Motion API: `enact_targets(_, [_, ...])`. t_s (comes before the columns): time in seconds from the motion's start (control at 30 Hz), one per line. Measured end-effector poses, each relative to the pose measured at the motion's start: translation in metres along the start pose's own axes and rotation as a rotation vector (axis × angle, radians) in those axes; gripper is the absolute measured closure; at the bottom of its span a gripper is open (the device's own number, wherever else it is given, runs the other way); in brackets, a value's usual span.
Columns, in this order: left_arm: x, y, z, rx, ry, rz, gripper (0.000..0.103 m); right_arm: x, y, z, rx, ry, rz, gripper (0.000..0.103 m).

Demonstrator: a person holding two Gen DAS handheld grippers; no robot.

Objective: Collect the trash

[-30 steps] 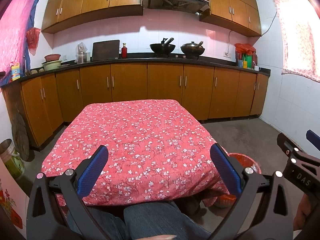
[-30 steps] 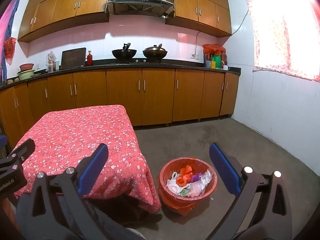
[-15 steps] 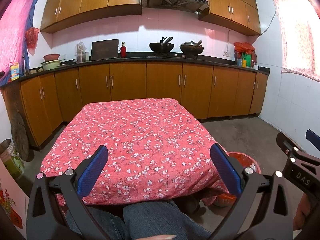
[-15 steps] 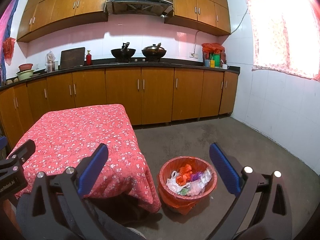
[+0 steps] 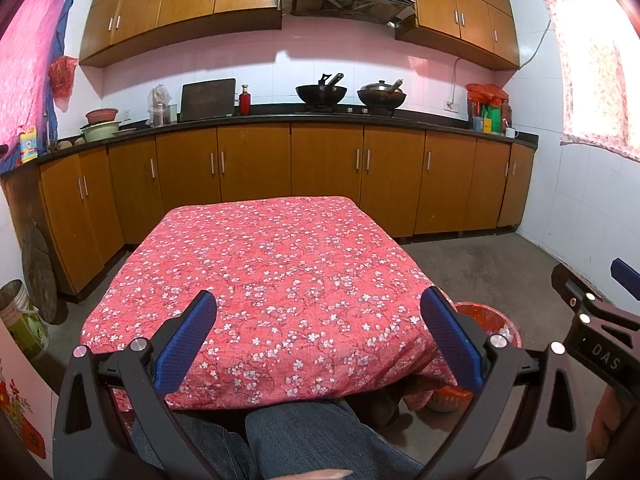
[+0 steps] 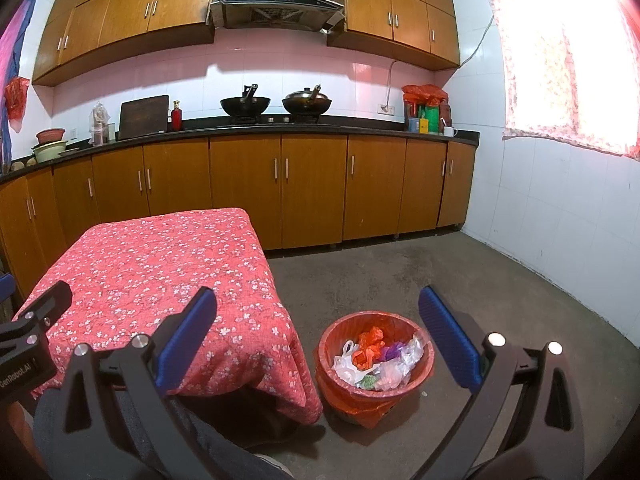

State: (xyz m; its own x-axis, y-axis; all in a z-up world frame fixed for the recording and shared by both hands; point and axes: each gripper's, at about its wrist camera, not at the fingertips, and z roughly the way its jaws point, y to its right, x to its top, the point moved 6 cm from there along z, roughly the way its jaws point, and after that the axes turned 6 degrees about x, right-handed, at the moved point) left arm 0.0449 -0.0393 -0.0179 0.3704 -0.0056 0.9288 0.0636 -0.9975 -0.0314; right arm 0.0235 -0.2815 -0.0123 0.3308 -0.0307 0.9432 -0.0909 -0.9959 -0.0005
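A red bin (image 6: 374, 364) lined with a red bag stands on the floor right of the table and holds crumpled plastic bags and wrappers (image 6: 378, 360). Its rim peeks out behind the table corner in the left wrist view (image 5: 490, 316). My left gripper (image 5: 318, 340) is open and empty, held above the near edge of the table with the red flowered cloth (image 5: 272, 264). My right gripper (image 6: 318, 340) is open and empty, held above the floor near the bin. No loose trash shows on the cloth.
Wooden cabinets (image 5: 320, 176) and a dark counter with two woks (image 5: 320, 92) line the back wall. A bucket (image 5: 20, 320) stands on the floor at left. White tiled wall (image 6: 560, 220) at right. My jeans-clad legs (image 5: 312, 436) are under the table's near edge.
Both views have shifted very slightly; the grippers stay open and nothing was picked up or dropped.
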Motion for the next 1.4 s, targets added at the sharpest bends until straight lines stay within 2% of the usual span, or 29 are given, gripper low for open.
enact_targets(1.4, [-0.0057, -0.0019, 0.0023, -0.010, -0.005, 0.011, 0.002, -0.0015, -0.0017, -0.0005, -0.001, -0.004, 0.005, 0.004])
